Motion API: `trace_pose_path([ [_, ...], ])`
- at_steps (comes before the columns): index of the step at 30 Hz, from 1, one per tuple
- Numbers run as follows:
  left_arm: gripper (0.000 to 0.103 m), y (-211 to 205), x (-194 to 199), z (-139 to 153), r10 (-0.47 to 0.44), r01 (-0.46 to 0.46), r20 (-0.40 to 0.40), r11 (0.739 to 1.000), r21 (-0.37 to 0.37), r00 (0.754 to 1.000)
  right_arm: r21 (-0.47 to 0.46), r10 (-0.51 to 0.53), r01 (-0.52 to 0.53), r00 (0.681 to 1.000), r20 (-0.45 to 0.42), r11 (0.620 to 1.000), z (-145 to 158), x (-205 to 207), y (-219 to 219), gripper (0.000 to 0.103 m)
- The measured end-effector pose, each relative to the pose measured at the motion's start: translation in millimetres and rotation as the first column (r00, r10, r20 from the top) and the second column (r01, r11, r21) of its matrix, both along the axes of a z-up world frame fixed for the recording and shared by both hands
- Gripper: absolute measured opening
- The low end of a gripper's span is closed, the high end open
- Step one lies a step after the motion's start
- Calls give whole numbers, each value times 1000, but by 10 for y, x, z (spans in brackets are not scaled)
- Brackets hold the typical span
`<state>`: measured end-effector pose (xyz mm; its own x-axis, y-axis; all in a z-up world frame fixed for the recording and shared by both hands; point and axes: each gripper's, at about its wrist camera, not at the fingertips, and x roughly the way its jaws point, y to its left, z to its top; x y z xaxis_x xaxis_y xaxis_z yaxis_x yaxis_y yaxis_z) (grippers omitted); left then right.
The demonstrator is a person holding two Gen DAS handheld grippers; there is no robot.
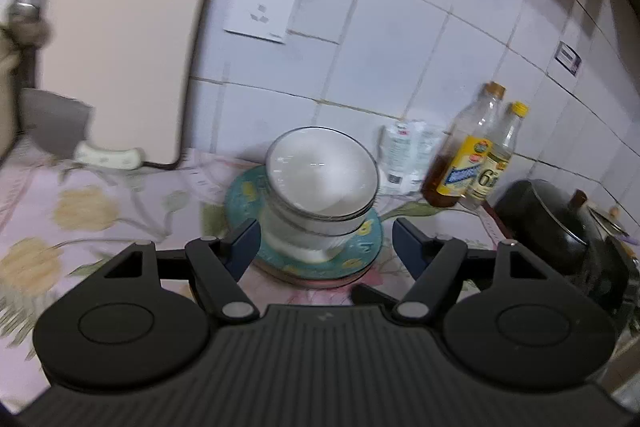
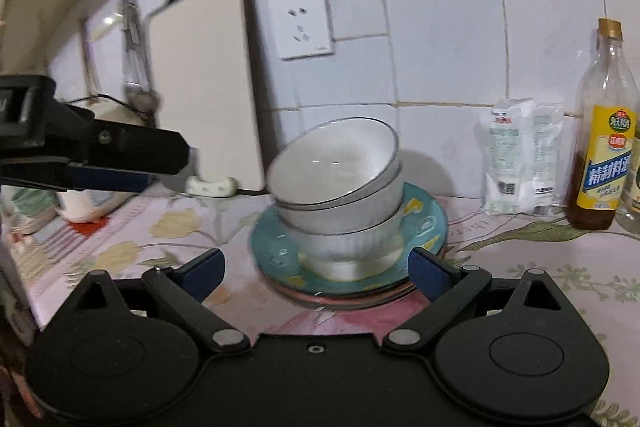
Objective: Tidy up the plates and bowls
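On a flower-patterned desk [image 2: 520,259] against a white tiled wall, two white bowls sit nested on a teal plate [image 2: 430,217], which in turn rests on at least one pinkish plate [image 2: 360,301] beneath it. The upper bowl [image 2: 340,163] lies tilted in the lower bowl [image 2: 348,239], its mouth tipped toward us, so we judge the pile less than steady. Our right gripper [image 2: 318,267] hangs just in front of the stack, its fingers spread wide and holding nothing; our left gripper [image 1: 324,243] faces the same stack, likewise spread and empty, and shows in the right view as a dark arm off to the left. We take the bowls for glazed ceramic: stiff, fairly heavy, slick under the pads and liable to chip if they knock together. The rim of the tilted bowl looks the surest place to pinch, one finger inside and one outside, lifting straight up to spare the bowl below. The plates are flat and low, and their edges offer little purchase. A cutting board [image 2: 204,83], bottles [image 2: 602,147] and a packet [image 2: 520,155] stand nearby.
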<state>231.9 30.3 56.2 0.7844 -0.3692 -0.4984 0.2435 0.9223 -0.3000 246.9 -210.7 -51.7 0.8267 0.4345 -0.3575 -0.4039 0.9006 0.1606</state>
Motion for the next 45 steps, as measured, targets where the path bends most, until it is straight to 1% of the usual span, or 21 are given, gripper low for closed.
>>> trace_pose_path([
  [3, 72, 53, -293, 78, 31, -34, 44, 998, 56, 999, 35, -22, 21, 1000, 13, 999, -25, -220, -51, 100],
  [5, 72, 83, -456, 155, 36, -40, 59, 997, 63, 998, 79, -22, 21, 1000, 13, 997, 0, -371, -111, 100],
  [7, 72, 97, -597, 232, 33, -38, 73, 997, 64, 997, 137, -46, 44, 999, 8, 990, 72, -508, -193, 99],
  [8, 72, 82, -673, 279, 31, -38, 85, 996, 83, 996, 156, -56, 55, 998, 2, 986, 121, -562, -226, 98],
  [10, 73, 57, -820, 375, 41, -53, 105, 992, 112, 994, 162, -63, 61, 998, 6, 985, 230, -674, -279, 98],
  [12, 83, 55, -950, 457, 35, -48, 119, 993, 107, 992, 150, -73, 71, 997, 7, 986, 358, -801, -336, 98],
  [15, 91, 62, -1130, 527, 40, -54, 140, 994, 100, 989, 111, -89, 85, 996, 33, 990, 518, -1064, -376, 98],
  [17, 95, 49, -1249, 531, 45, -65, 164, 991, 115, 985, 79, -100, 97, 994, 39, 992, 584, -1223, -382, 98],
  [19, 97, 33, -1343, 510, 59, -82, 185, 989, 124, 981, 51, -117, 115, 992, 50, 992, 615, -1401, -364, 98],
  [21, 99, 27, -1408, 472, 96, -117, 187, 988, 104, 978, 41, -122, 120, 991, 59, 992, 614, -1507, -346, 98],
  [22, 99, 0, -1429, 441, 114, -136, 182, 984, 113, 977, 35, -128, 126, 990, 56, 991, 608, -1548, -341, 98],
  [24, 99, -65, -1457, 391, 100, -130, 182, 978, 165, 978, 18, -145, 144, 988, 57, 989, 594, -1615, -321, 98],
  [27, 100, -93, -1492, 285, 97, -130, 167, 971, 200, 981, -1, -182, 182, 980, 75, 983, 542, -1737, -302, 98],
  [30, 100, -67, -1558, 169, 101, -138, 173, 967, 216, 980, 9, -199, 199, 977, 83, 980, 449, -1828, -287, 98],
  [34, 100, -19, -1631, 35, 124, -162, 173, 960, 227, 977, 2, -202, 202, 975, 91, 979, 329, -1856, -160, 98],
  [38, 100, 33, -1672, -76, 163, -205, 175, 943, 260, 971, 24, -226, 225, 970, 89, 974, 257, -1909, -167, 98],
  [45, 100, 138, -1711, -255, 174, -203, 132, 945, 257, 976, 25, -281, 280, 956, 84, 960, 121, -2048, -230, 98],
])
